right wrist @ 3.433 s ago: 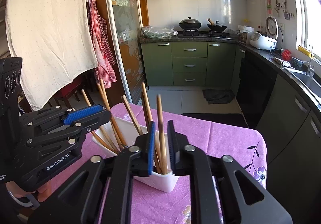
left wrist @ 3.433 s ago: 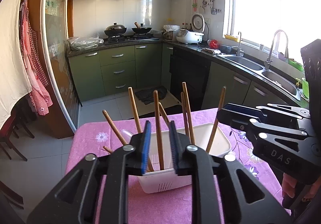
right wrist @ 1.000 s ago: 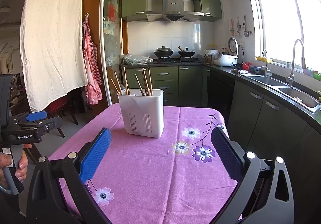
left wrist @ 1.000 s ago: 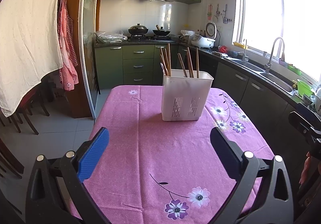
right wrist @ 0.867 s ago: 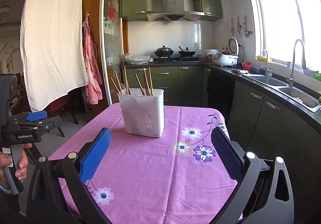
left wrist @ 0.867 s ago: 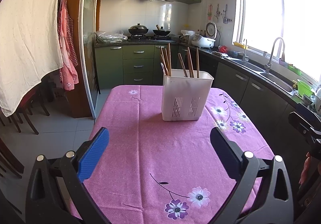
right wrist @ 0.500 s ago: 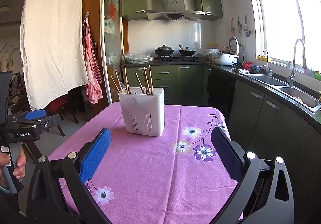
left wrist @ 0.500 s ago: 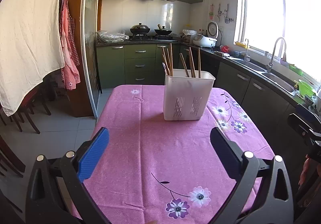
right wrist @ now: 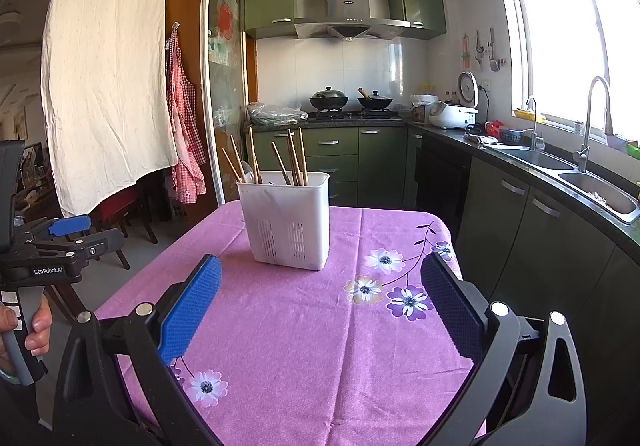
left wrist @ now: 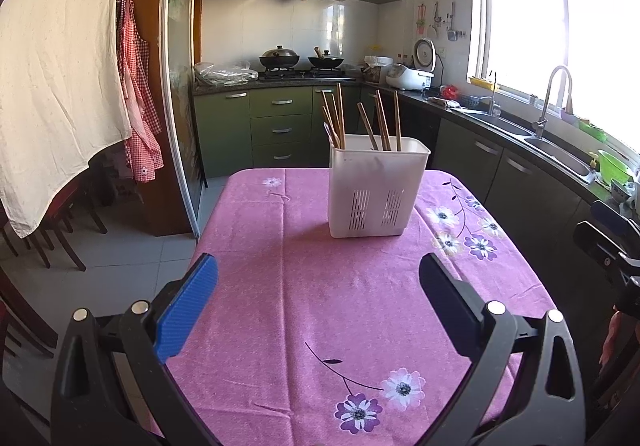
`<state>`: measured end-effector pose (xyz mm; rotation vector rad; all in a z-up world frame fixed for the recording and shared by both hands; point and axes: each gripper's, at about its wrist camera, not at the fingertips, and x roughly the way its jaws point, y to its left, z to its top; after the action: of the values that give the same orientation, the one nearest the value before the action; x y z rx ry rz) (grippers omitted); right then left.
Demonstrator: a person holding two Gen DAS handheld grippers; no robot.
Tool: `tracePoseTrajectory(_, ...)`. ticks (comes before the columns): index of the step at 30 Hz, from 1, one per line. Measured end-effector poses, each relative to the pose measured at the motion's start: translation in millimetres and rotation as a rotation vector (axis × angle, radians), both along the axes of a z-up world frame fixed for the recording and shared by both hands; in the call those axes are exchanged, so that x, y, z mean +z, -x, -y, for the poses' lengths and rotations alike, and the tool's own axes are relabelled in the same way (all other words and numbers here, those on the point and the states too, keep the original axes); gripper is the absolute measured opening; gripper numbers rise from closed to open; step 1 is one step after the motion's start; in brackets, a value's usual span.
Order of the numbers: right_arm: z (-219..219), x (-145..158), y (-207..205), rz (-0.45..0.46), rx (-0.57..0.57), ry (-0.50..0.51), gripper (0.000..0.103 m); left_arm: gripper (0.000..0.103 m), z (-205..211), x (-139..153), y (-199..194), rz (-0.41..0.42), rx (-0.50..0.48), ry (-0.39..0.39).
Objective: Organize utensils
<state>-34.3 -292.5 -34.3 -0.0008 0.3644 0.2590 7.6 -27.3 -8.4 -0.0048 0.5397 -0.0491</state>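
A white slotted utensil holder (left wrist: pixel 376 190) stands upright on the far half of the pink floral tablecloth (left wrist: pixel 320 306); it also shows in the right wrist view (right wrist: pixel 286 220). Several wooden chopsticks (left wrist: pixel 380 122) and a spoon (left wrist: pixel 330 132) stand in it; the chopsticks also show in the right wrist view (right wrist: pixel 294 158). My left gripper (left wrist: pixel 318 296) is open and empty, held back over the near part of the table. My right gripper (right wrist: pixel 322 298) is open and empty, also well short of the holder. The left gripper also appears at the left edge of the right wrist view (right wrist: pixel 68 234).
Green kitchen cabinets (left wrist: pixel 280 126), a stove with pans (left wrist: pixel 300 60) and a sink counter (left wrist: pixel 540 142) lie beyond and to the right of the table. A white cloth (left wrist: pixel 60 66) hangs at left, with chairs (left wrist: pixel 60 230) below it.
Both grippers let go of the chopsticks in the holder, opened wide and pulled back from it. In the last second they barely moved.
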Motion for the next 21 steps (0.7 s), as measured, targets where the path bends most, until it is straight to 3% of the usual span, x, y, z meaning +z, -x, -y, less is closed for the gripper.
tracePoseTrajectory(21,-0.6,-5.5,-2.5,-0.009,0.012,0.000,0.099,0.096,-3.1,1.3,-1.1,-0.006,0.011,0.001)
